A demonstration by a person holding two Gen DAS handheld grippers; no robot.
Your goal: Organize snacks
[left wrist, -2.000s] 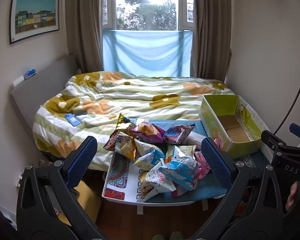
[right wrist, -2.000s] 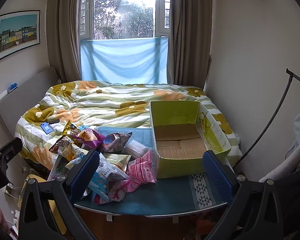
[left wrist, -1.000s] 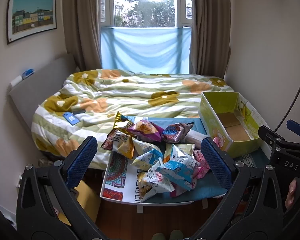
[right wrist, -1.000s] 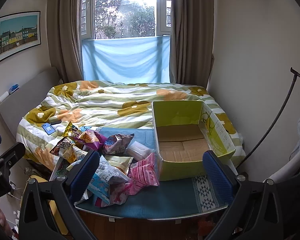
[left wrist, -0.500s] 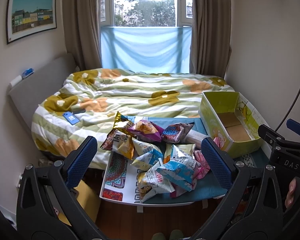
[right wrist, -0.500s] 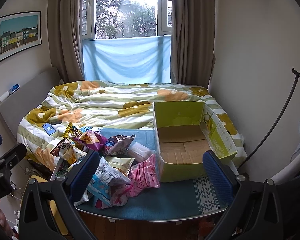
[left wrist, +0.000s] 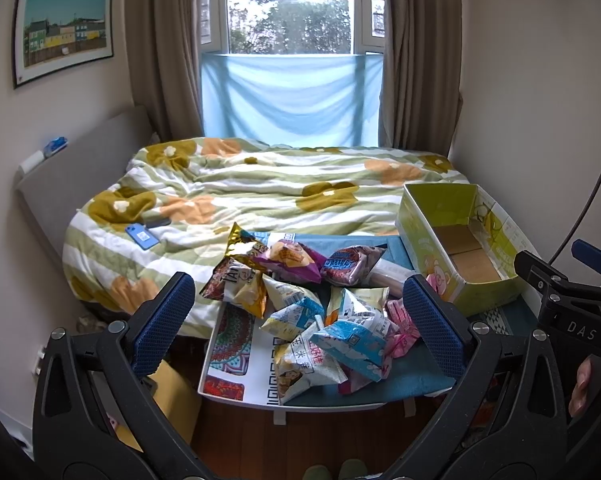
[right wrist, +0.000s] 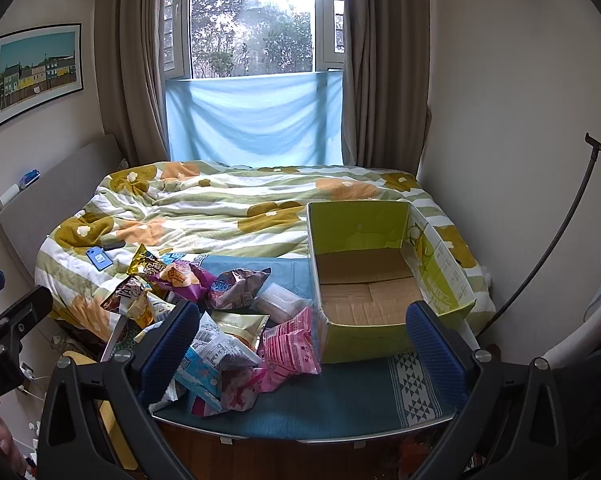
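Note:
A pile of several snack bags (left wrist: 308,300) lies on a low table with a blue cloth (right wrist: 340,396) at the foot of the bed; the pile also shows in the right wrist view (right wrist: 220,320). An empty green cardboard box (right wrist: 384,280) stands on the table's right side, and shows in the left wrist view (left wrist: 456,240). My left gripper (left wrist: 298,320) is open and empty, held back from the pile. My right gripper (right wrist: 302,340) is open and empty, in front of a pink bag (right wrist: 290,350) and the box's near wall.
A bed with a flowered quilt (left wrist: 260,196) lies behind the table, with a blue phone (left wrist: 142,236) on it. Walls stand close on both sides. A black stand pole (right wrist: 552,248) leans at the right. Wooden floor (left wrist: 300,444) lies below the table's front edge.
Both grippers have drifted only slightly; the view shifted a little. Nothing was taken hold of and the snacks and box have not moved.

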